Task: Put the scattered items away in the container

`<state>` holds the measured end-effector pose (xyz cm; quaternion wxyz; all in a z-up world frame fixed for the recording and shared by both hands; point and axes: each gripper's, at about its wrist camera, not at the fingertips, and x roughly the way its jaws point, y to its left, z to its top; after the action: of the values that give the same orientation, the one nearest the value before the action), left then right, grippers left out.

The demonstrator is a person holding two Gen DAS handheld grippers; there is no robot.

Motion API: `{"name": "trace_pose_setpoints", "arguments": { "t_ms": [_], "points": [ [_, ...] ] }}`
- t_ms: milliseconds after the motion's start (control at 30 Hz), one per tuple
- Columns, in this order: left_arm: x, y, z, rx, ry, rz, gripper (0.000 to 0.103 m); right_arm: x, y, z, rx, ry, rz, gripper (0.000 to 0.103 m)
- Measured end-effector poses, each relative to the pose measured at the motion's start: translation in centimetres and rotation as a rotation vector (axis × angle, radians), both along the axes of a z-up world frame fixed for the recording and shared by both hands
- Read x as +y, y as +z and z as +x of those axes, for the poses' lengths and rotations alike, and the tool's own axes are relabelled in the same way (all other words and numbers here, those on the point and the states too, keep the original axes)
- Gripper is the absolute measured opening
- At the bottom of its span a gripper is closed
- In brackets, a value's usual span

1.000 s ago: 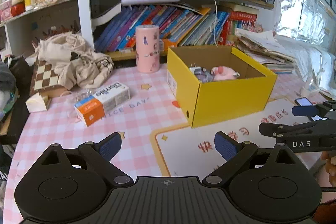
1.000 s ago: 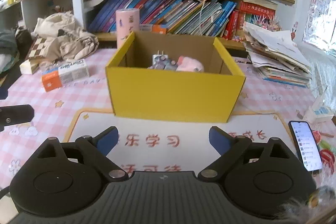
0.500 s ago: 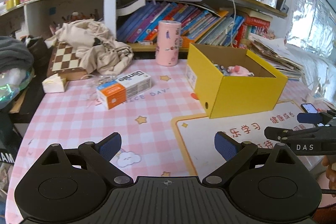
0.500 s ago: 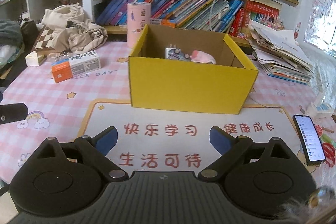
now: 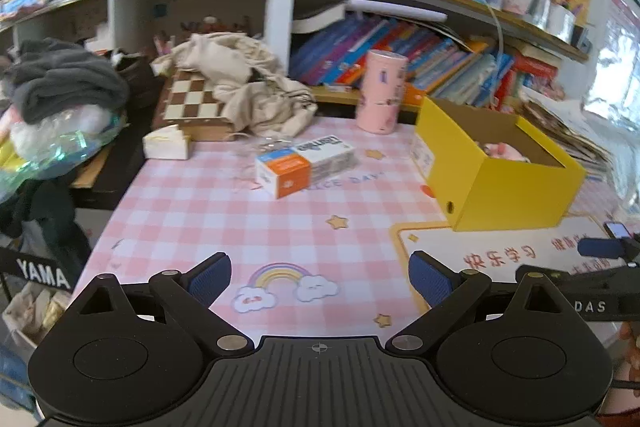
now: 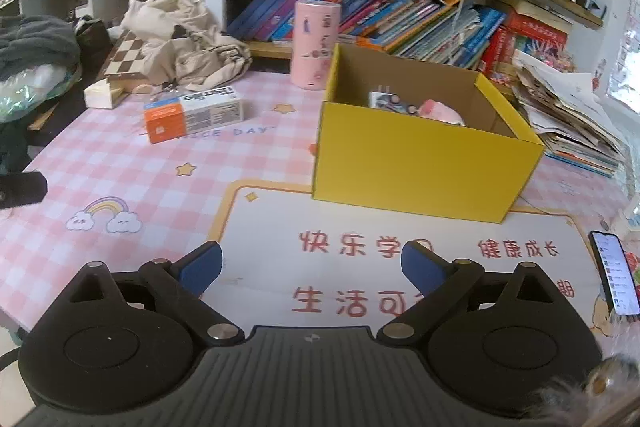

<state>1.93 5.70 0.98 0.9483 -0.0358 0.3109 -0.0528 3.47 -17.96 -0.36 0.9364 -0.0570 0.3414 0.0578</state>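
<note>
Pink-and-white checked cloth covers the desk (image 5: 224, 211) in the left wrist view. One yellow box (image 5: 508, 187) sits at right of centre, open-topped, something pink showing inside near its far wall. One orange-and-white carton (image 5: 306, 165) lies flat at frame centre, well apart from the box, bare cloth all round its near side. One pink cylinder (image 5: 382, 91) stands upright behind, near the box's far left corner. One chessboard (image 5: 192, 103) at upper left with one beige cloth heap (image 5: 248, 87) partly over it; one small cream box (image 5: 166, 145) just in front of the board. Desk's left edge runs down the frame's left side, clutter beyond it. Left gripper (image 5: 319, 277) low at frame bottom over the rainbow print, fingers spread wide, nothing between them. Right gripper's black finger pokes in at lower right edge.

Right wrist view: same yellow box (image 6: 424, 167) at centre right, its near edge on the white printed mat (image 6: 360, 227). Two items visible inside: a white-grey thing (image 6: 386, 101) and a pink thing (image 6: 438, 111), touching. Carton (image 6: 194, 113) at centre left, well apart from the box, open cloth between. Pink cylinder (image 6: 316, 45) just behind the box's left corner. One phone (image 6: 616, 273) at the right edge, screen lit. Right gripper (image 6: 311, 265) level over the mat, fingers spread, empty. Wide clear mat ahead of it.
</note>
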Motion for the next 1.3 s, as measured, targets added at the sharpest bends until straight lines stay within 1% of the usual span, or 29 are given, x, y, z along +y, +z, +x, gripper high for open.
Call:
{"name": "trace_pose_setpoints", "arguments": {
  "t_ms": [100, 533, 800, 1000, 1067, 1300],
  "points": [
    [0.6, 0.0, -0.1, 0.000, 0.017, -0.005, 0.097, 0.5, 0.0, 0.0, 0.000, 0.010, -0.004, 0.097],
    [0.8, -0.7, -0.4, 0.027, -0.002, -0.010, 0.097, 1.5, -0.4, 0.1, 0.024, 0.044, -0.024, 0.097],
    [1.0, -1.5, -0.2, 0.058, 0.014, -0.022, 0.097, 2.5, -0.7, 0.5, 0.045, 0.109, -0.040, 0.096],
    [1.0, -1.6, 0.6, 0.065, 0.031, -0.021, 0.097, 3.4, -0.8, 1.7, 0.047, 0.174, -0.051, 0.094],
    [0.9, -1.6, 0.9, 0.066, 0.038, -0.016, 0.097, 3.6, -0.9, 2.4, 0.049, 0.195, -0.050, 0.091],
    [0.5, -1.8, 2.7, 0.074, 0.064, 0.000, 0.097, 4.0, -1.0, 5.0, 0.056, 0.255, -0.045, 0.088]
  ]
}}
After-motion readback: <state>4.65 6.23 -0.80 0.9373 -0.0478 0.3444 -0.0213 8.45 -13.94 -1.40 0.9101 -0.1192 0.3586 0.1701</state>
